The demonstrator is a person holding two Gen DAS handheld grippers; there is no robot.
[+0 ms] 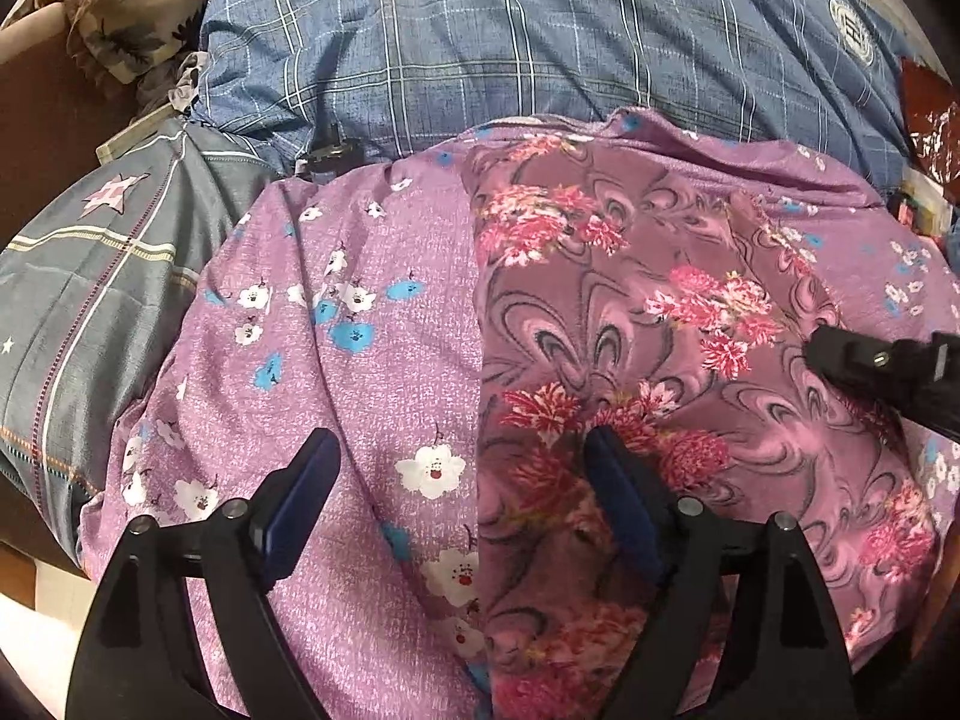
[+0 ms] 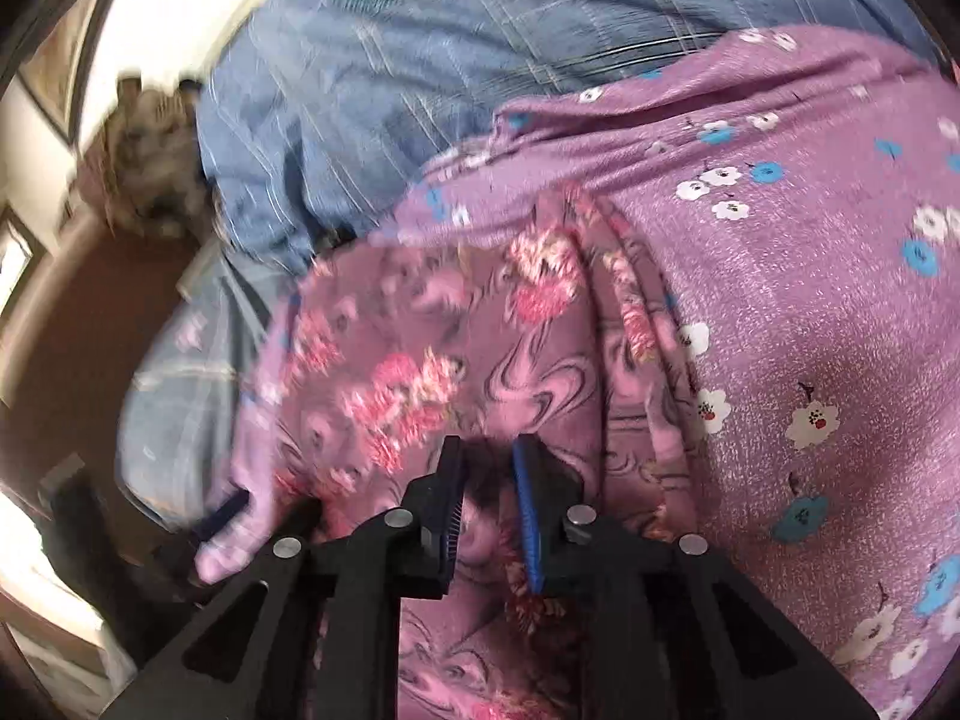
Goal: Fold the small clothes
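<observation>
Two purple cloths here. Light purple cloth (image 1: 336, 372) with white and blue flowers spread over the lower middle of the left wrist view, and a darker mauve cloth (image 1: 630, 324) with pink flowers and swirls lying on top, covering its right half. Both resting on a blue plaid blanket (image 1: 480, 54) filling the top of the frame. Grey-blue star-print fabric (image 1: 102, 288) bunched at the left edge.

Left gripper (image 1: 462, 462) at bottom center, fingers (image 1: 312, 480) spread wide apart, hovering over the seam between the two cloths, gripping nothing.

Right gripper (image 2: 486, 468) at bottom center of the blurry right wrist view, fingers (image 2: 531, 498) nearly together with a fold of the mauve cloth (image 2: 468, 360) bunched between them, but cannot tell for sure about a firm pinch.
</observation>
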